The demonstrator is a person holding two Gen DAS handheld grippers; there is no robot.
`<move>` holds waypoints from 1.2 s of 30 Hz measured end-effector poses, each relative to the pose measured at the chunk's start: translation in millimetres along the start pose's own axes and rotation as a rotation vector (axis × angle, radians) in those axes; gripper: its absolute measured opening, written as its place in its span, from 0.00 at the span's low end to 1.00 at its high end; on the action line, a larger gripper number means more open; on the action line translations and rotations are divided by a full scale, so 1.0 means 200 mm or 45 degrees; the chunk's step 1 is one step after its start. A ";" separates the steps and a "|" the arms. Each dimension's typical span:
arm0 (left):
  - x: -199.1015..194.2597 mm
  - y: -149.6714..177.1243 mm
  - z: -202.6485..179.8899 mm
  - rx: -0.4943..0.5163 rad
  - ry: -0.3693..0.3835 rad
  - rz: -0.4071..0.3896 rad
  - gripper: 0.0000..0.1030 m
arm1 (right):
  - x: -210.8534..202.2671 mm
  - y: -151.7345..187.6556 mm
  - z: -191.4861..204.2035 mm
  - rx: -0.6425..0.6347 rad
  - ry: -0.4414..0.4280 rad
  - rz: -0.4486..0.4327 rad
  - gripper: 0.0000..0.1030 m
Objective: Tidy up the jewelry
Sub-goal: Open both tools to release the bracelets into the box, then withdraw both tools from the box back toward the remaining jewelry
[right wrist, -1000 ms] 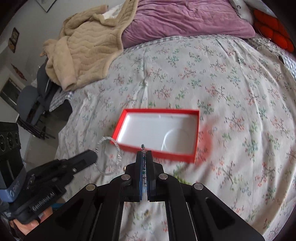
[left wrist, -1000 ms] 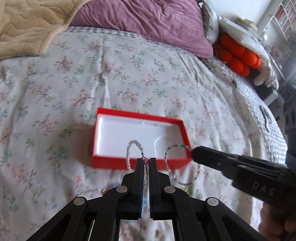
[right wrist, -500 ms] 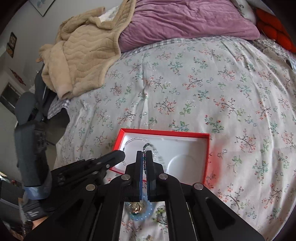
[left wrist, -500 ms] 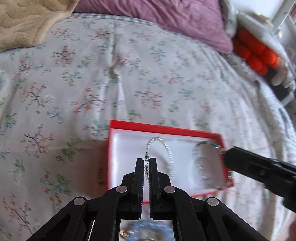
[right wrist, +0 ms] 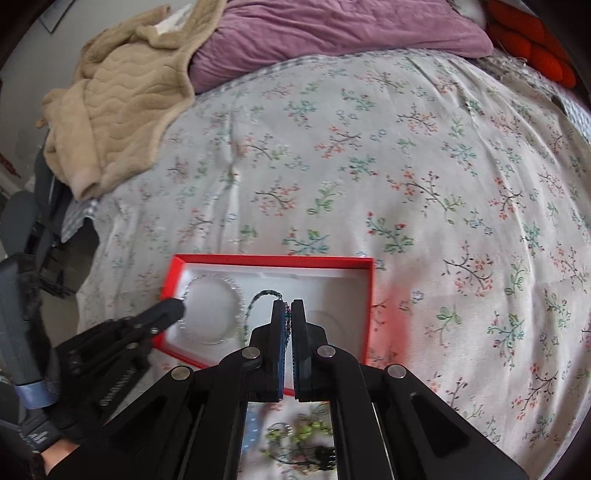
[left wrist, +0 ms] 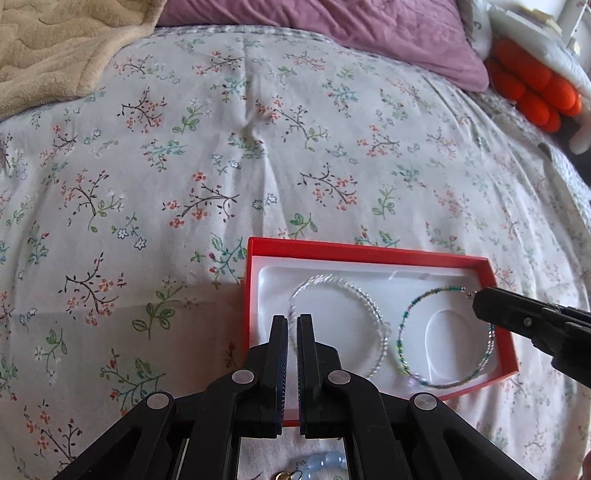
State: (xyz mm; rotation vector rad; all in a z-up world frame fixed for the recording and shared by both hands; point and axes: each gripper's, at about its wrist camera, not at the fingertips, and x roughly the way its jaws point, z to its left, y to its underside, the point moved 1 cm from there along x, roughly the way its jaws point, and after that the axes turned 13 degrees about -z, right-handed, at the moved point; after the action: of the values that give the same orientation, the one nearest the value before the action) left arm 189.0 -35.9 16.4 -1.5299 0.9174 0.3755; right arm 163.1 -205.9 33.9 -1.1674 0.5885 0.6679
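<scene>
A red box with a white liner lies on the floral bedspread; it also shows in the right wrist view. My left gripper is shut on a clear beaded bracelet, which lies flat in the box's left half. My right gripper is shut on a green beaded bracelet, which rests in the box's right half. In the left wrist view the right gripper comes in from the right.
A beige blanket and a purple pillow lie at the head of the bed. An orange cushion sits far right. More jewelry lies below the grippers: blue beads and green pieces.
Both grippers moved forward and down over the box. The two bracelets, which hung in the air before, now lie flat on the white liner.
</scene>
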 end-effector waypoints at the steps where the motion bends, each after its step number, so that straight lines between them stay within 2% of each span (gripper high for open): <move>1: 0.00 0.00 0.00 0.003 -0.003 -0.004 0.00 | 0.00 0.00 -0.01 -0.005 0.013 -0.001 0.03; 3: -0.02 -0.01 -0.01 0.008 -0.011 -0.022 0.00 | 0.01 0.00 -0.02 -0.014 0.038 -0.015 0.04; 5: -0.04 -0.02 -0.02 0.014 -0.018 -0.034 0.05 | 0.00 -0.01 -0.03 -0.030 0.053 -0.016 0.07; 7: -0.06 -0.02 -0.03 0.018 -0.018 -0.037 0.20 | -0.02 -0.01 -0.02 -0.049 0.054 -0.019 0.22; 8: -0.08 -0.02 -0.03 0.024 -0.023 -0.043 0.23 | -0.03 -0.02 -0.02 -0.056 0.051 -0.028 0.35; 9: -0.10 -0.02 -0.04 0.034 -0.033 -0.049 0.30 | -0.06 -0.02 -0.01 -0.056 0.045 -0.042 0.41; 11: -0.14 -0.01 -0.05 0.047 -0.048 -0.051 0.37 | -0.10 -0.02 -0.01 -0.057 0.029 -0.060 0.41; 13: -0.17 0.00 -0.05 0.058 -0.063 -0.046 0.50 | -0.13 -0.01 -0.01 -0.061 0.032 -0.062 0.41; 14: -0.19 0.01 -0.06 0.064 -0.073 -0.047 0.54 | -0.15 0.00 -0.01 -0.066 0.035 -0.059 0.41; 16: -0.22 0.03 -0.06 0.078 -0.092 -0.048 0.69 | -0.18 0.02 -0.01 -0.081 0.045 -0.052 0.42; 19: -0.28 0.07 -0.07 0.096 -0.131 -0.043 0.80 | -0.22 0.07 0.00 -0.129 0.075 -0.034 0.49; 21: -0.31 0.10 -0.07 0.106 -0.148 -0.034 0.84 | -0.24 0.10 0.00 -0.150 0.081 -0.021 0.58; 23: -0.34 0.13 -0.07 0.117 -0.167 -0.031 0.87 | -0.27 0.13 0.00 -0.170 0.094 -0.015 0.61; 27: -0.39 0.18 -0.05 0.124 -0.185 -0.007 0.91 | -0.31 0.20 -0.01 -0.214 0.132 -0.006 0.64; 36: -0.42 0.32 0.02 0.142 -0.202 0.057 0.92 | -0.35 0.34 -0.04 -0.289 0.192 0.043 0.68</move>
State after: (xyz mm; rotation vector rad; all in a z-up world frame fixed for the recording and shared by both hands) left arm 89.4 -0.1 31.1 -1.3595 0.8351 0.4636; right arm 65.6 -208.9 39.6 -1.4311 0.6730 0.6927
